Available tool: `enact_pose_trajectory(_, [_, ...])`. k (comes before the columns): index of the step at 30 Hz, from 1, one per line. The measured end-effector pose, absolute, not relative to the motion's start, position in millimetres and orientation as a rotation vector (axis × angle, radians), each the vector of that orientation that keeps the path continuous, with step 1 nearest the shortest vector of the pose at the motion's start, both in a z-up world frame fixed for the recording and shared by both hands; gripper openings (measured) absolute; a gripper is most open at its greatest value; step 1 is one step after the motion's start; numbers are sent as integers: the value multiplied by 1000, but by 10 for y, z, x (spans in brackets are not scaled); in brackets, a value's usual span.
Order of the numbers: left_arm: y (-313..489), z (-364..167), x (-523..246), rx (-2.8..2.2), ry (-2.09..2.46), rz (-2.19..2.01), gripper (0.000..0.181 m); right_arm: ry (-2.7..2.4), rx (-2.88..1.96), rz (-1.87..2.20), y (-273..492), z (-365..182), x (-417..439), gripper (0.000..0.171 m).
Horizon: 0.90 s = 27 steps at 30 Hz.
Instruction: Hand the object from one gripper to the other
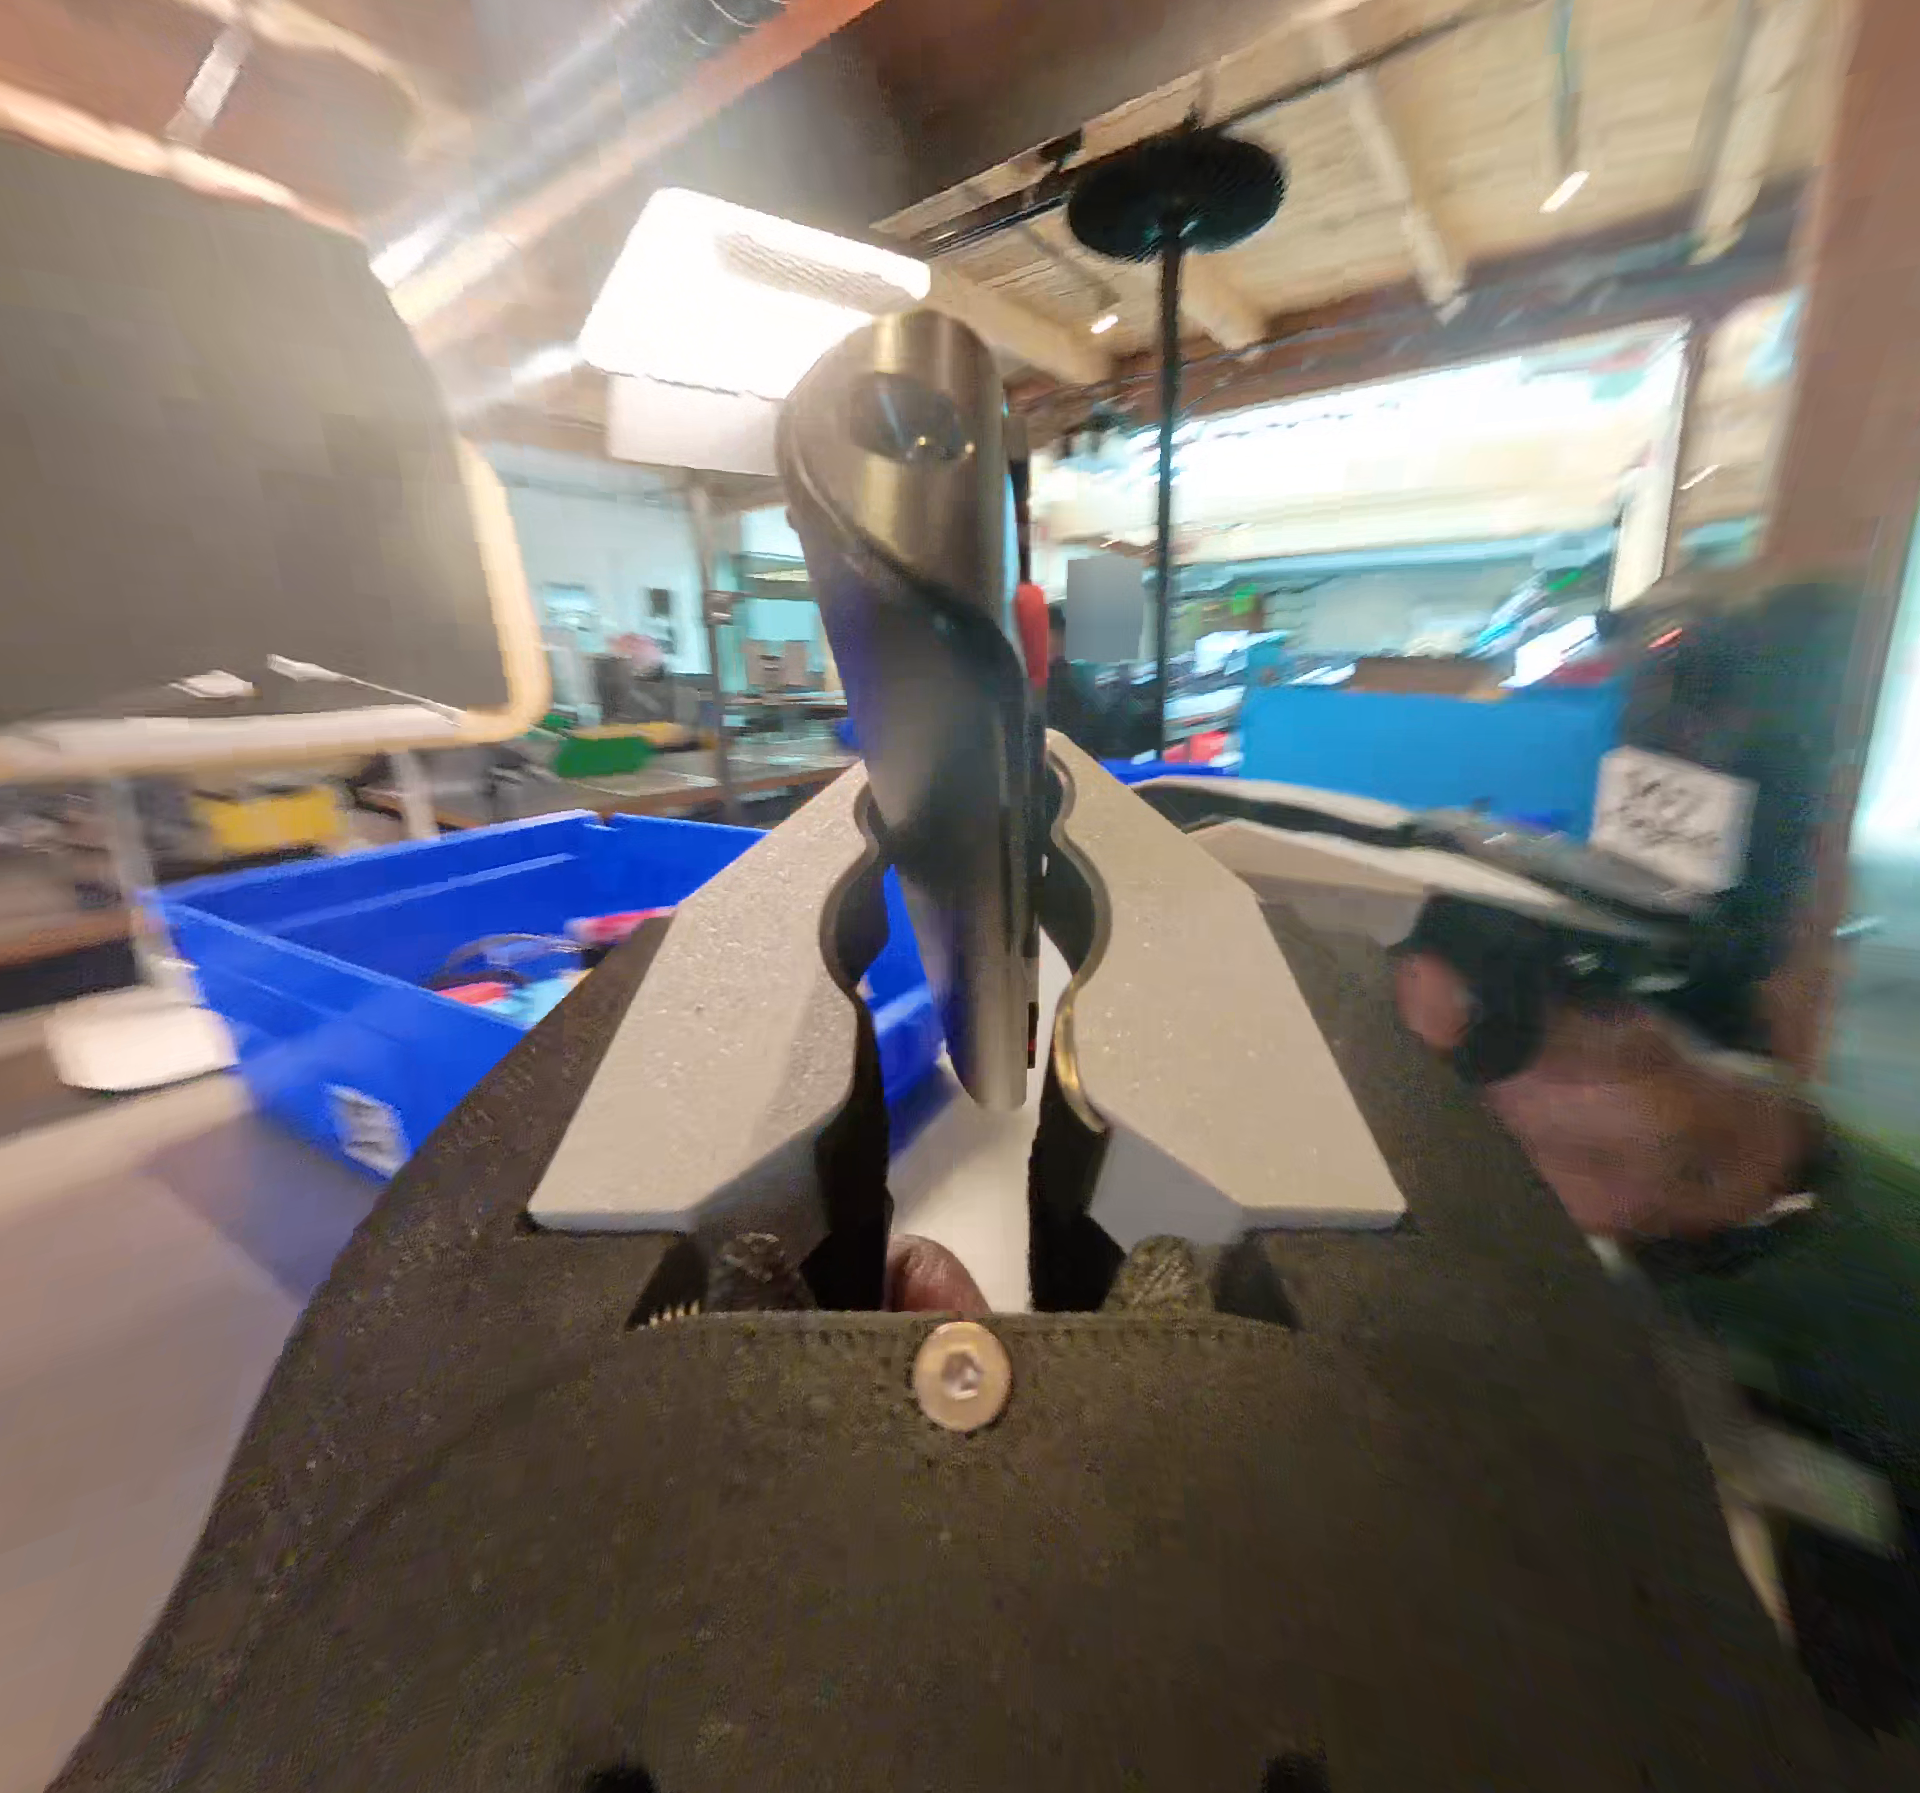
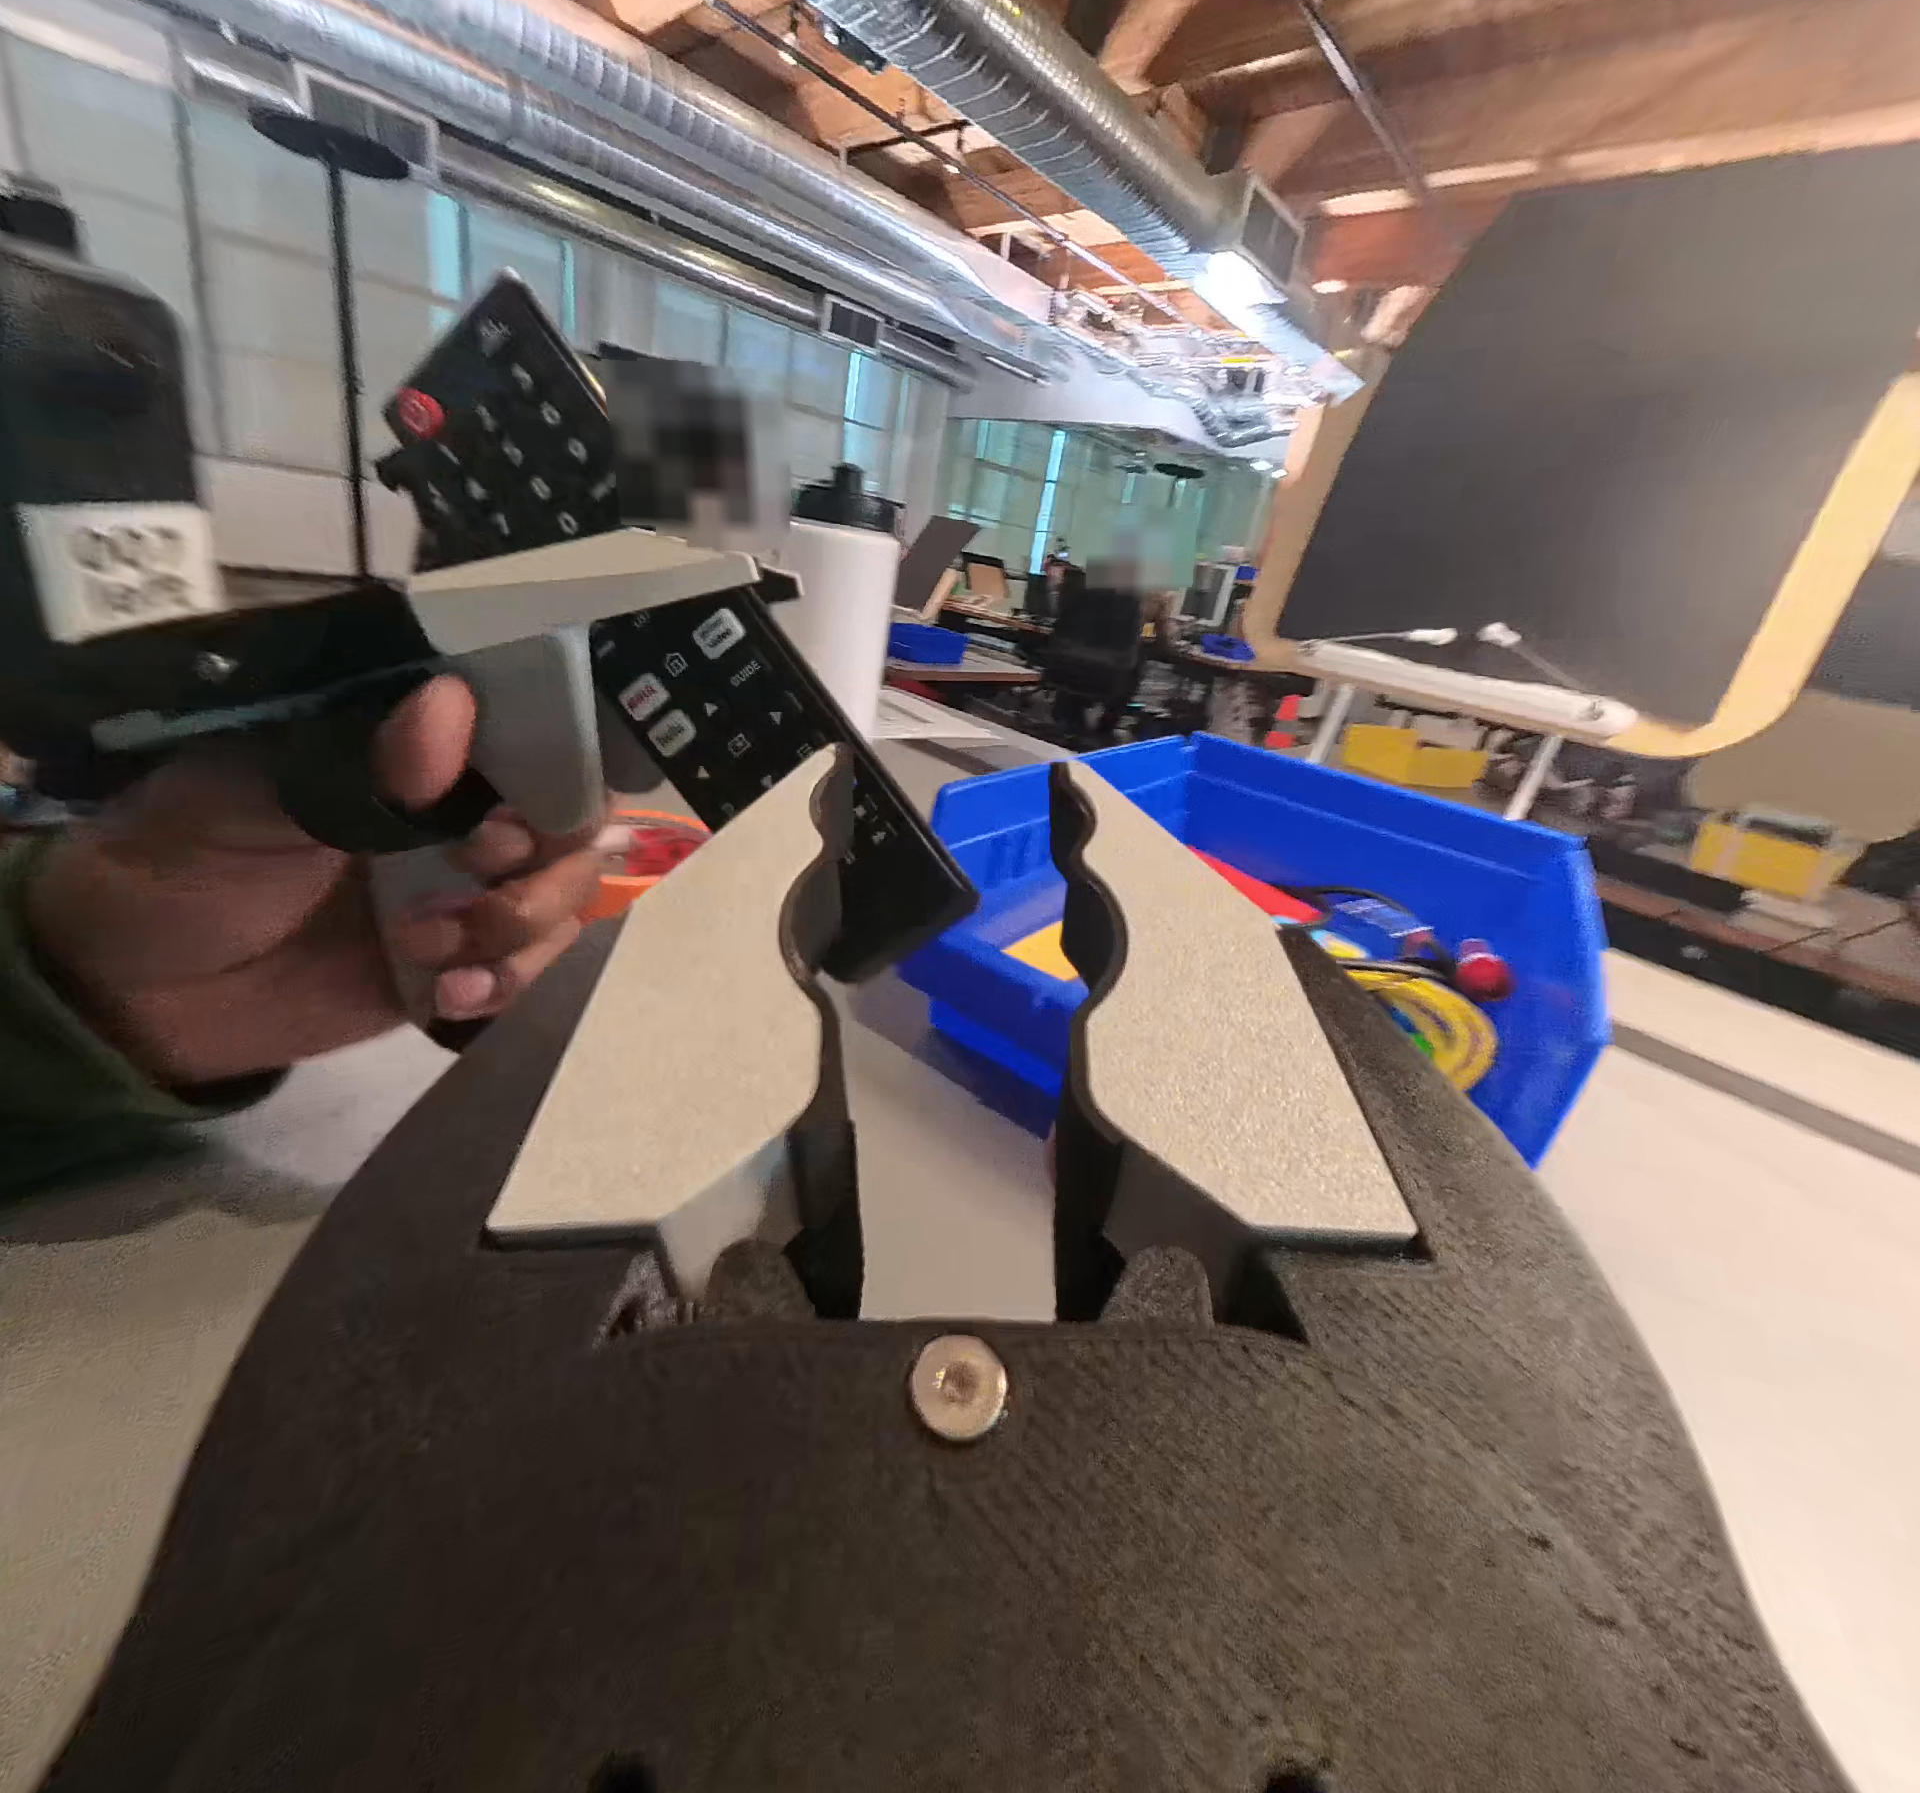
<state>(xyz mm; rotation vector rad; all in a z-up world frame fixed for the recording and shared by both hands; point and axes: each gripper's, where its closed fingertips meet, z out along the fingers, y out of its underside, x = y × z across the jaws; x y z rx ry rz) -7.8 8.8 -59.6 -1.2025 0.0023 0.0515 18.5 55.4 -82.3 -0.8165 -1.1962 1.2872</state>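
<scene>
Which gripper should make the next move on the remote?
The right hand-held gripper: it is open, with the remote's lower end near its fingertips. The left hand-held gripper already holds it.

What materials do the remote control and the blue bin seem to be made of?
Remote control: likely hard plastic; its matte black face carries printed buttons, probably rubber, and its back looks glossier. Blue bin: probably moulded plastic, with smooth, uniform, slightly shiny walls.
</scene>
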Motion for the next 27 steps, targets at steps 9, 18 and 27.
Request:
enact_pose_trajectory(9, [147,-453,-247,-1252,385,911,24,-1381,-427,850,406,-848,134,53])
enact_pose_trajectory(18, [656,342,-831,-1091,431,1346,24,-1142,-23,412,751,111,-580,49])
enact_pose_trajectory(27, [953,-317,-1113,-1163,521,1507,24,-1164,-13,405,972,-583,-849,57])
